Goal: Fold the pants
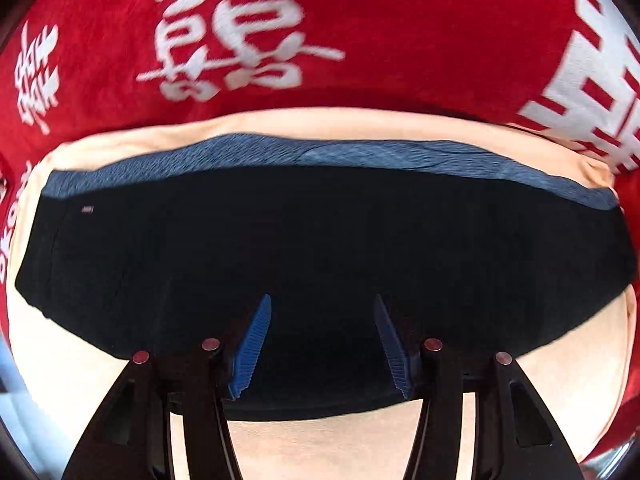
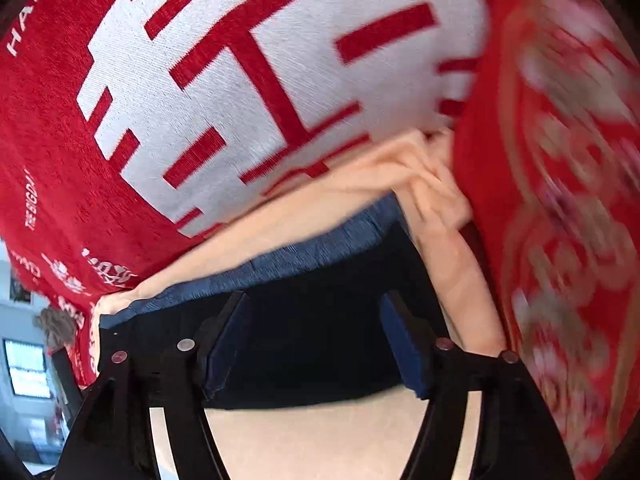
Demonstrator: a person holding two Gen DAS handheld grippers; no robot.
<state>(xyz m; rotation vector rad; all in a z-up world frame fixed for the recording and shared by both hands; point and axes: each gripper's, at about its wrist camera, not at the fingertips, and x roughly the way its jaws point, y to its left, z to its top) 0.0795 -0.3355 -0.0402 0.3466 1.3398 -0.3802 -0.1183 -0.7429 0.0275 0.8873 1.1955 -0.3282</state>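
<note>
Dark black pants (image 1: 320, 232) lie folded into a broad flat bundle, with a blue-grey woven band (image 1: 320, 152) along their far edge. My left gripper (image 1: 322, 304) hangs over the near half of the pants, jaws apart, blue pads (image 1: 252, 344) clear of the cloth. The right wrist view shows the same pants (image 2: 344, 280) and band (image 2: 280, 256) at a slant. My right gripper (image 2: 316, 300) stands open above them with nothing pinched between its pads (image 2: 404, 344).
The pants rest on a peach cloth (image 1: 320, 120) (image 2: 320, 200), bunched at its far right corner (image 2: 432, 184). Beneath is a red blanket with large white characters (image 1: 400, 40) (image 2: 60, 160). A blurred red patterned cloth (image 2: 560, 200) rises on the right. Room background (image 2: 24, 368) shows low left.
</note>
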